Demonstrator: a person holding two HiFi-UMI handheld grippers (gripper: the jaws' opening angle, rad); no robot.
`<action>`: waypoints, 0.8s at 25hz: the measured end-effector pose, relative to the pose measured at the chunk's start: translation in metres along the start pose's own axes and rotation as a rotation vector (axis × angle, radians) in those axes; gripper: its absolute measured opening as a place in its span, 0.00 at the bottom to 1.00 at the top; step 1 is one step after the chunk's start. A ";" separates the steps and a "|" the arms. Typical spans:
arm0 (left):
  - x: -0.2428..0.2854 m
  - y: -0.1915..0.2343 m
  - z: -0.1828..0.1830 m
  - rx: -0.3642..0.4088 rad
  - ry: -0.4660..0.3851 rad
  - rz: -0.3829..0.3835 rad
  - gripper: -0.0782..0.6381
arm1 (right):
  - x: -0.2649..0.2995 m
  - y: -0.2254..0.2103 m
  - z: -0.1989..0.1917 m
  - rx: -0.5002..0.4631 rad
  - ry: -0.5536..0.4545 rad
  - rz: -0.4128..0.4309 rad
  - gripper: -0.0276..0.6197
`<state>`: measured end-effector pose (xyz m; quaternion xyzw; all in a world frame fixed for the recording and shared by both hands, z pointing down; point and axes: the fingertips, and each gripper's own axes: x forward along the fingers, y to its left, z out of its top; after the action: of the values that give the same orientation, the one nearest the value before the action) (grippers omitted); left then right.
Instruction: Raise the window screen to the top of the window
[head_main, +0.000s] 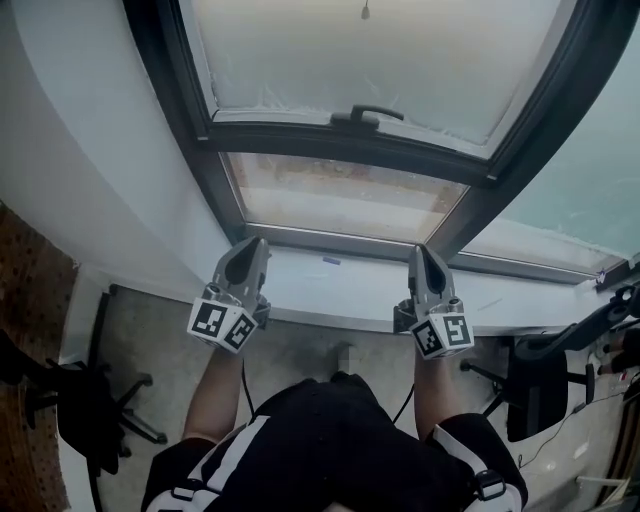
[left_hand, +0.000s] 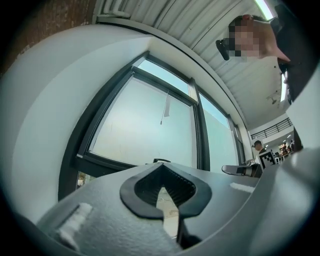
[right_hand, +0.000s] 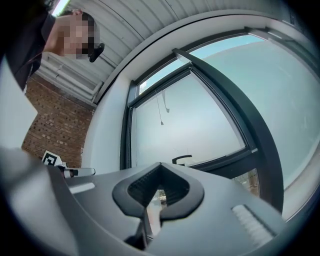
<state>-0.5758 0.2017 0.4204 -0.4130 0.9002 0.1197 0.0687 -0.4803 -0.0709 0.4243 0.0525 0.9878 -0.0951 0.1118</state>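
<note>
The window screen (head_main: 380, 60) is a pale, frosted sheet over the upper pane. Its dark bottom bar carries a black handle (head_main: 365, 115), with clear glass (head_main: 340, 195) below. A pull cord (head_main: 365, 10) hangs in front of the screen. My left gripper (head_main: 256, 243) and right gripper (head_main: 424, 250) hover over the white sill (head_main: 340, 285), below the handle, both shut and empty. In the left gripper view the closed jaws (left_hand: 161, 167) point up at the handle (left_hand: 161, 160). The right gripper view shows the same: jaws (right_hand: 159, 167) closed, handle (right_hand: 182, 159) just above them.
Dark window frame posts (head_main: 190, 130) flank the pane. Office chairs stand on the floor at left (head_main: 80, 400) and right (head_main: 540, 380). A brick wall (right_hand: 55, 125) is on the left side. A person (left_hand: 258, 146) stands far off at the right.
</note>
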 end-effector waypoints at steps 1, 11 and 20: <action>-0.011 0.001 -0.001 -0.005 0.006 -0.004 0.12 | -0.008 0.009 0.000 -0.001 0.002 -0.009 0.05; -0.081 -0.014 -0.017 -0.032 0.062 -0.099 0.12 | -0.076 0.070 -0.012 -0.108 0.053 -0.073 0.05; -0.103 -0.019 -0.022 -0.018 0.070 -0.062 0.12 | -0.119 0.053 -0.022 -0.150 0.053 -0.137 0.05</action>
<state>-0.4949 0.2590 0.4614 -0.4455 0.8876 0.1108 0.0370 -0.3629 -0.0247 0.4631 -0.0214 0.9960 -0.0271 0.0825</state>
